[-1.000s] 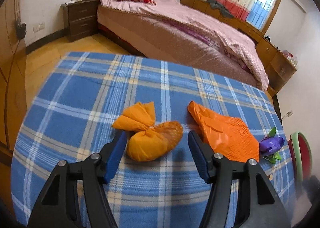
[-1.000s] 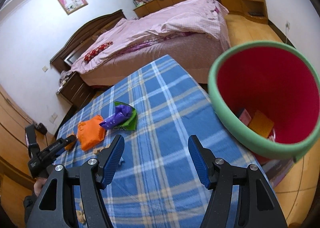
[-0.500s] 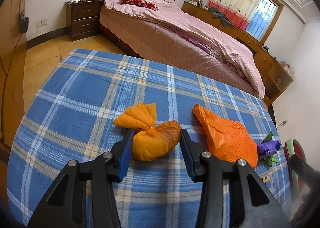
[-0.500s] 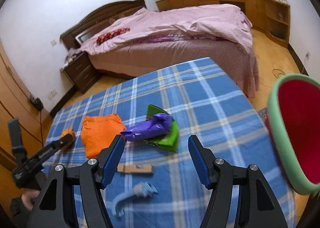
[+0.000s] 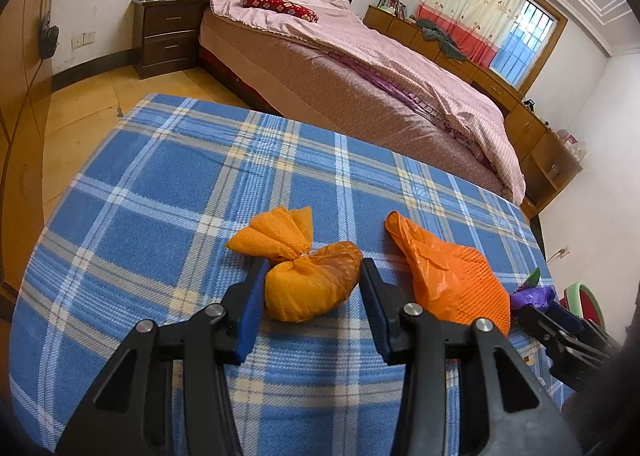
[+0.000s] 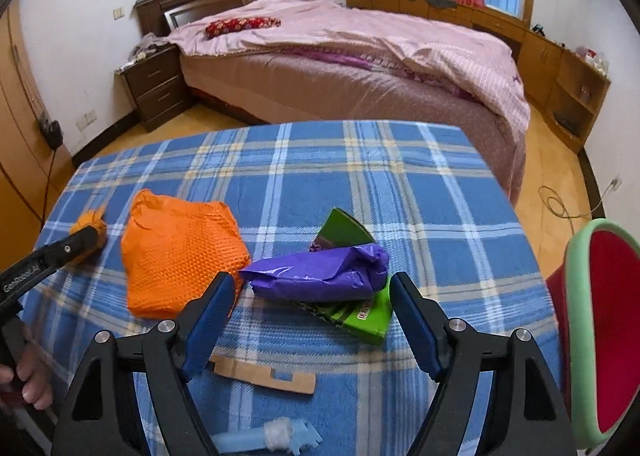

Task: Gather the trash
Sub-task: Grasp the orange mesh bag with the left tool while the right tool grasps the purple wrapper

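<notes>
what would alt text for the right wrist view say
The right gripper, its jaws opening, hangs over a purple wrapper lying on a green packet on a blue plaid table. An orange bag lies to the left, a red bin at the right edge, a bed behind.

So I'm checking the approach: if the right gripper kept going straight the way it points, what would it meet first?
Probably the purple wrapper, lying between and just ahead of the right gripper's opening jaws; depth is uncertain.

plaid table (image 6: pixel 400 176), bags (image 6: pixel 176 252) (orange, purple), scraps (image 6: pixel 264 374)
</notes>
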Demonstrator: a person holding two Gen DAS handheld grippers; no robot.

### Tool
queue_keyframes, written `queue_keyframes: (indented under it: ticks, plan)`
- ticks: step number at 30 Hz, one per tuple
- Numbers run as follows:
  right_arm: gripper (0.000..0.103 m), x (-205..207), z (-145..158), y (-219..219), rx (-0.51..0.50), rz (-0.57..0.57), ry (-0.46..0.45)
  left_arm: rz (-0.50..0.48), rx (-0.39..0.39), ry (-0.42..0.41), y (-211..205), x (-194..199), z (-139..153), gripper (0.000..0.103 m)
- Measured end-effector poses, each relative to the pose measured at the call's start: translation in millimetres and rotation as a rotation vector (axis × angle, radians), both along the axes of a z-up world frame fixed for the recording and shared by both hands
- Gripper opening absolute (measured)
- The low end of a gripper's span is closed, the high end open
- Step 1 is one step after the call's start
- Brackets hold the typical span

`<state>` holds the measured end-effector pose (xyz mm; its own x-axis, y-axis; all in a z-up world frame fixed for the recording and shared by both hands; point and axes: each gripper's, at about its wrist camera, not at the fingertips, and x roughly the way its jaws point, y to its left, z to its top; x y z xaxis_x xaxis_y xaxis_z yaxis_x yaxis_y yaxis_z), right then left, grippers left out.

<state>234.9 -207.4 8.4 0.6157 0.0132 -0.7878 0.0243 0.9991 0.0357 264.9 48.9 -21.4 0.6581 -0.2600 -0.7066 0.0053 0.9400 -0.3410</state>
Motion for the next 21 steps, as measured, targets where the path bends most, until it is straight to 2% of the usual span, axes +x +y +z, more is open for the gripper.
queue_keyframes:
  ticks: [4,6,9,21]
  plan:
    - [0.08,6,-6,-1,-0.003,-0.004,0.017,0.0,-0.001,0.0,0,0,0,0.046]
    - [0.069,6,-6,-3,0.017,-0.014,0.016,0.0,0.0,0.0,0,0,0,0.046]
    - [0.067,4,-5,-7,0.047,-0.018,0.012,0.0,0.001,0.0,0,0,0,0.046]
    - [0.067,-39,20,-26,0.19,-0.05,-0.048,0.006,-0.006,-0.002,0,1,1,0.046]
